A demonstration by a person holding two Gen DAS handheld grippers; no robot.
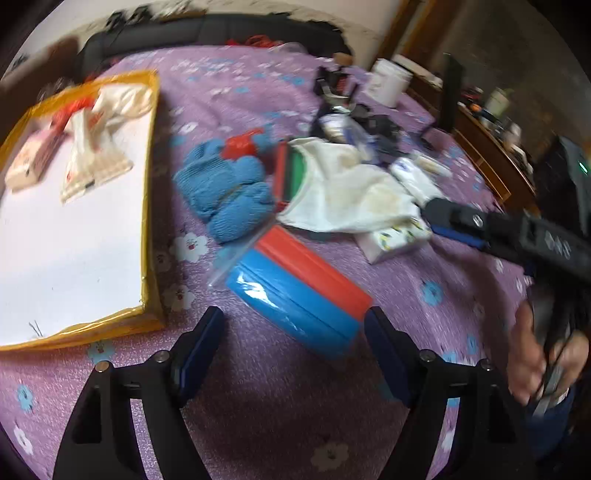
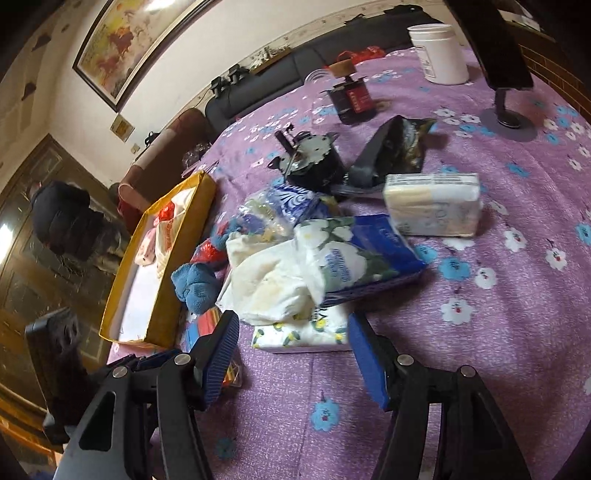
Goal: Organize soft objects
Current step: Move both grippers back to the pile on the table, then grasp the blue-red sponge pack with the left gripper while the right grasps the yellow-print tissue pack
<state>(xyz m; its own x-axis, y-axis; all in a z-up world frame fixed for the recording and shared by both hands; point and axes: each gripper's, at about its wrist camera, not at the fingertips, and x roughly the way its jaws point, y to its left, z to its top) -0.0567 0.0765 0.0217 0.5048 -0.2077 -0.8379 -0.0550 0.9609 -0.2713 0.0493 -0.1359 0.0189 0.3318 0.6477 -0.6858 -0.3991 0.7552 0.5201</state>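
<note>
My left gripper [image 1: 295, 328] is open, its jaws on either side of the near end of a bagged blue and red sponge roll [image 1: 299, 284] lying on the purple floral cloth. A blue knitted cloth [image 1: 225, 192] and a white cloth [image 1: 347, 192] lie just beyond it. A yellow-rimmed tray [image 1: 149, 206] at the left holds tissue packs and a white bag. My right gripper [image 2: 293, 332] is open and empty, just in front of a floral tissue pack [image 2: 299, 332]. The white cloth [image 2: 266, 284], a blue tissue pack [image 2: 369, 254] and a cream tissue pack [image 2: 432, 206] lie beyond. The tray [image 2: 162, 306] is at the left.
Black metal parts [image 2: 314, 158], a dark pouch [image 2: 391, 151], a dark jar [image 2: 351, 99], a white tub [image 2: 439, 51] and a monitor stand [image 2: 509, 118] sit at the far side. A dark sofa [image 1: 207, 33] lies behind the table. The right gripper's body [image 1: 517, 229] reaches in from the right.
</note>
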